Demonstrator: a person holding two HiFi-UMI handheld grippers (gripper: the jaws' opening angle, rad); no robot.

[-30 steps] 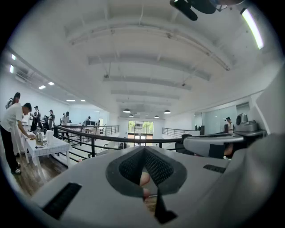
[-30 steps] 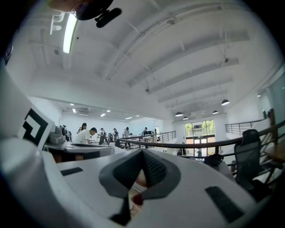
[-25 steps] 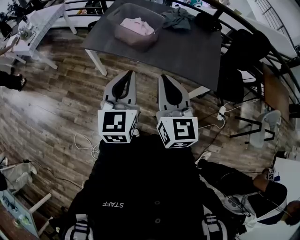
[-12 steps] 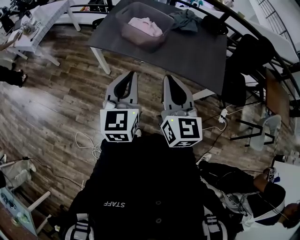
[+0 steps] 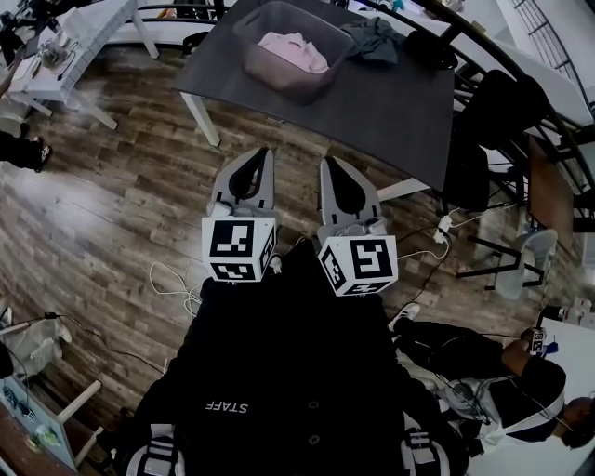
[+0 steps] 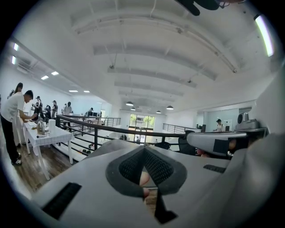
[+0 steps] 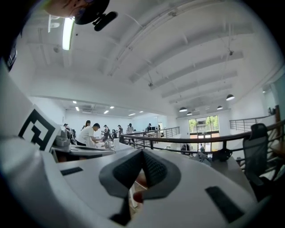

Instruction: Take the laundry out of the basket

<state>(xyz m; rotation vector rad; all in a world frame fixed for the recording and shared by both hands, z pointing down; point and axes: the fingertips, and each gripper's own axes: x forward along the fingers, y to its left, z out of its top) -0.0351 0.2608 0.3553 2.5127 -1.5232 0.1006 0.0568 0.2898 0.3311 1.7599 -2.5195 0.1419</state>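
A translucent grey basket (image 5: 257, 39) stands on the far left part of a dark grey table (image 5: 372, 107), with pink laundry (image 5: 296, 50) inside it. A grey-green garment (image 5: 376, 39) lies on the table to the right of the basket. My left gripper (image 5: 264, 152) and right gripper (image 5: 326, 162) are side by side over the wooden floor, short of the table's near edge and well away from the basket. Both are shut with nothing held. In the left gripper view the left gripper (image 6: 143, 148) points level across the room; the right gripper (image 7: 142, 151) does the same in its view.
A white table (image 5: 88, 26) stands at the upper left, with people beside it. A black chair (image 5: 483, 121) and a black railing (image 5: 521, 70) flank the table on the right. Cables (image 5: 172, 284) lie on the floor. A person (image 5: 521, 395) sits at the lower right.
The table and basket have drifted slightly down and to the right in the head view. Both grippers stay shut and side by side.
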